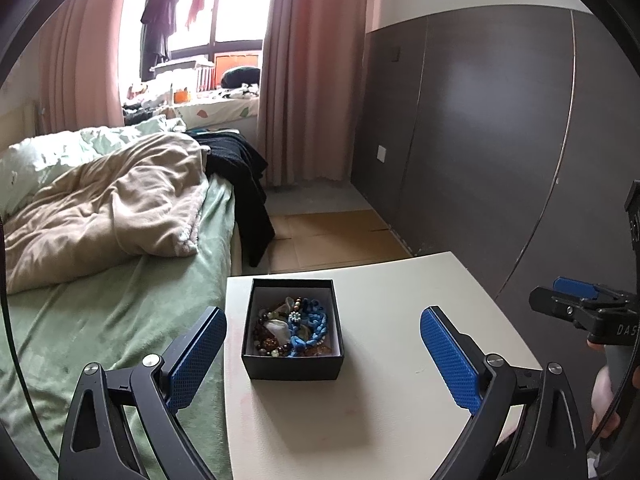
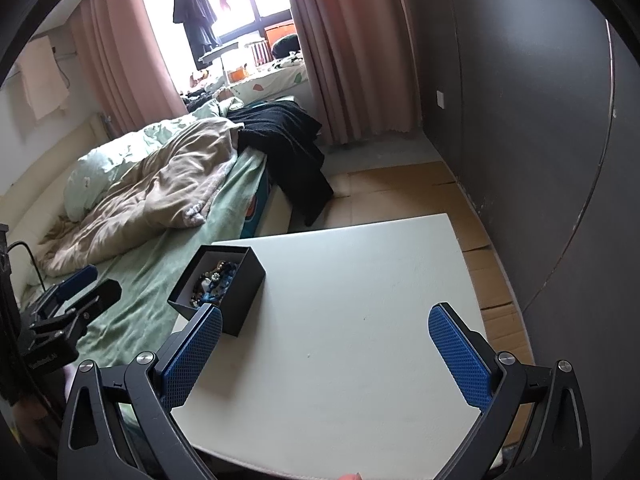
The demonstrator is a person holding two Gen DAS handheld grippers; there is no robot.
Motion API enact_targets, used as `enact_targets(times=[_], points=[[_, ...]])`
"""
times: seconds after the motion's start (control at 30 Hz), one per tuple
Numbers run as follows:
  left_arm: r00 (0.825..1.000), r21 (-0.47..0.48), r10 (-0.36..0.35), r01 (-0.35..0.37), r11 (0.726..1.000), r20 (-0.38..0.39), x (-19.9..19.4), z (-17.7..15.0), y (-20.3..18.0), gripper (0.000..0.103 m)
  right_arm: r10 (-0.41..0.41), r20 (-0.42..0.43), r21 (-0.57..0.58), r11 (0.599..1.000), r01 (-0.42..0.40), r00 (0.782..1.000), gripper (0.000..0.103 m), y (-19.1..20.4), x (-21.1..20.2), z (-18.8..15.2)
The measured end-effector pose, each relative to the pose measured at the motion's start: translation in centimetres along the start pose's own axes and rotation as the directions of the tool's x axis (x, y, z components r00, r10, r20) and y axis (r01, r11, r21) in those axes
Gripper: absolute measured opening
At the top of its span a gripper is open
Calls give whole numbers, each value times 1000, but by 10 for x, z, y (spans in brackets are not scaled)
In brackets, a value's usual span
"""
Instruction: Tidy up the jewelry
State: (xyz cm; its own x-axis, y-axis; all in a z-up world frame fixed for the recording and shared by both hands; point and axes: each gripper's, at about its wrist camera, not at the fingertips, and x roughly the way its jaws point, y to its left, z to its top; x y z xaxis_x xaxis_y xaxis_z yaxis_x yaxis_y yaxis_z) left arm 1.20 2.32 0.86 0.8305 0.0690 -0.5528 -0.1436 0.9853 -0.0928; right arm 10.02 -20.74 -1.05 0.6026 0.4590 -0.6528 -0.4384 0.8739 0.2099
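Observation:
A small black box (image 1: 294,366) stands on the white table (image 1: 380,420), near its left edge. It holds a tangle of jewelry (image 1: 294,332): blue bead strands, brown and pale beads, a flower charm. My left gripper (image 1: 322,320) is open and empty, its blue pads on either side of the box and just short of it. In the right wrist view the box (image 2: 240,296) sits at the table's (image 2: 360,340) left edge, with the jewelry (image 2: 214,284) inside. My right gripper (image 2: 324,316) is open and empty above the table's middle, to the right of the box.
A bed (image 1: 112,320) with a green sheet and a beige blanket (image 1: 108,208) adjoins the table's left side. Dark wardrobe panels (image 1: 500,128) stand at the right. Cardboard sheets (image 2: 400,188) cover the floor beyond the table. The right gripper's side shows at the left view's right edge (image 1: 576,304).

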Motion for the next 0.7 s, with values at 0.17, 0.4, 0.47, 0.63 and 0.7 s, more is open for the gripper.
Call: enact_targets(times=[0.17,0.4,0.47,0.63,0.7], points=[[1000,-3,-2,2,1000,2,-1,0,1,98,1,-1,1,1000,-1,1000,103,-2,-2,0],[1000,-10,2,-2,1000,15,-2,1,2,98,-3,-2,-3,1000,3,1000,103,0,-1,1],[1000,-10,8,-8,1000,24,-4,1,2,98,-2,-2,-2,1000,2,1000,103,0,-1,1],[1000,-21,10,-9,1000,21,-3,1,3,98,-3,-2,-2,1000,3,1000,103,-1,-2,1],[1000,-22,11,-10,1000,20,-4,1,3,98,-2,-3,-1,1000,2,1000,103,-1,-2,1]])
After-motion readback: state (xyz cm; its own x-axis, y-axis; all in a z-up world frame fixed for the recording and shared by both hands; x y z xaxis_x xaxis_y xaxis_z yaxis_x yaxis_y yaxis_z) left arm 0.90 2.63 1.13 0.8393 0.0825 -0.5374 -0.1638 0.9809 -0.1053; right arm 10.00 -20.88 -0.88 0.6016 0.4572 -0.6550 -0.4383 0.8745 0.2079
